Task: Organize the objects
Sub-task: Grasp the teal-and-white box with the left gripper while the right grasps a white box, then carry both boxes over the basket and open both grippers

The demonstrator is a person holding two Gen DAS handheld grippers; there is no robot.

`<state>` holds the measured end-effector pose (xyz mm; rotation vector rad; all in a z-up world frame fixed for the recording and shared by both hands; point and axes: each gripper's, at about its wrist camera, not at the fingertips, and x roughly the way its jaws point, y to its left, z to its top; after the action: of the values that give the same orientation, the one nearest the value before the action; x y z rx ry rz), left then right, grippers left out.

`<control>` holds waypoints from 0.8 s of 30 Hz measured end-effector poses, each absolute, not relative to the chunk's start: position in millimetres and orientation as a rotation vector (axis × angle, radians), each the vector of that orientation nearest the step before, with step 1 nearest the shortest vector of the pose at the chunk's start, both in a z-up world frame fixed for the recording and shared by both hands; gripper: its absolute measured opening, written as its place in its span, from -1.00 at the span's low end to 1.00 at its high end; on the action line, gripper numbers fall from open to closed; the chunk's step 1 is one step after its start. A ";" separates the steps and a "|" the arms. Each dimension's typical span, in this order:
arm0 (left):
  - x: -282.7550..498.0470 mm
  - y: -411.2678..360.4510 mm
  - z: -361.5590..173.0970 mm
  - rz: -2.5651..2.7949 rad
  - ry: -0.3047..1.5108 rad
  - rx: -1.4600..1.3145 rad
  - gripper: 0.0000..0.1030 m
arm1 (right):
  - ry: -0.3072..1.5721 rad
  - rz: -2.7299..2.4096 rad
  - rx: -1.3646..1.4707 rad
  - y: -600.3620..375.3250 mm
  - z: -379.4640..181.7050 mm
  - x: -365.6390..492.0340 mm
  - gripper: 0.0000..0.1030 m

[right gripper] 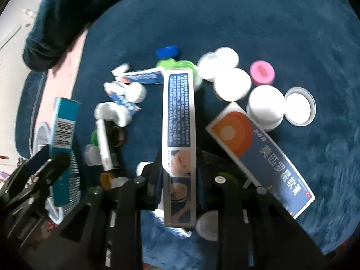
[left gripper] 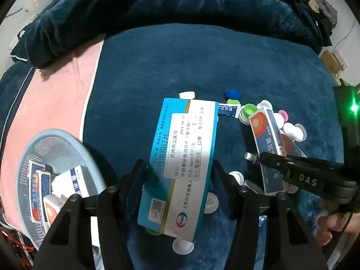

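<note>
Boxes [left gripper: 177, 164] of light, crushable card were gripped across their sides: the left tool [left gripper: 177, 175] clamped the teal one above the bed [left gripper: 225, 56], the right tool [right gripper: 180, 168] a slim one [right gripper: 180, 135].

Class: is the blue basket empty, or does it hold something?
Not empty: the blue basket holds several medicine boxes lying inside it.

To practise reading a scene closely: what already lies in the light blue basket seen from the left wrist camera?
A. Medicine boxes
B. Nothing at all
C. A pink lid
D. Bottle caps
A: the light blue basket at the lower left holds several white-and-blue medicine boxes, while the caps and lids lie out on the blue blanket.
</note>
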<state>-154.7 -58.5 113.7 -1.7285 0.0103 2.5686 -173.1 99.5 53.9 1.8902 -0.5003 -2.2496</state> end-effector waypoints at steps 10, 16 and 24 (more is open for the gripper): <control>-126.5 -106.1 152.8 2.715 -0.020 -1.680 0.16 | -0.574 -2.160 1.681 57.8 111.0 -158.7 -0.51; -99.4 -166.6 169.9 2.845 -0.095 -1.692 0.16 | -0.583 -2.030 1.625 5.2 124.3 -146.9 -0.51; -67.6 -241.0 156.8 2.958 -0.164 -1.824 0.17 | -0.582 -1.901 1.590 -68.6 124.0 -129.1 -0.46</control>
<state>-67.6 -241.0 156.8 -1.8241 -0.1639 2.9585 -129.1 -68.6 124.0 1.5903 -0.5823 -1.9014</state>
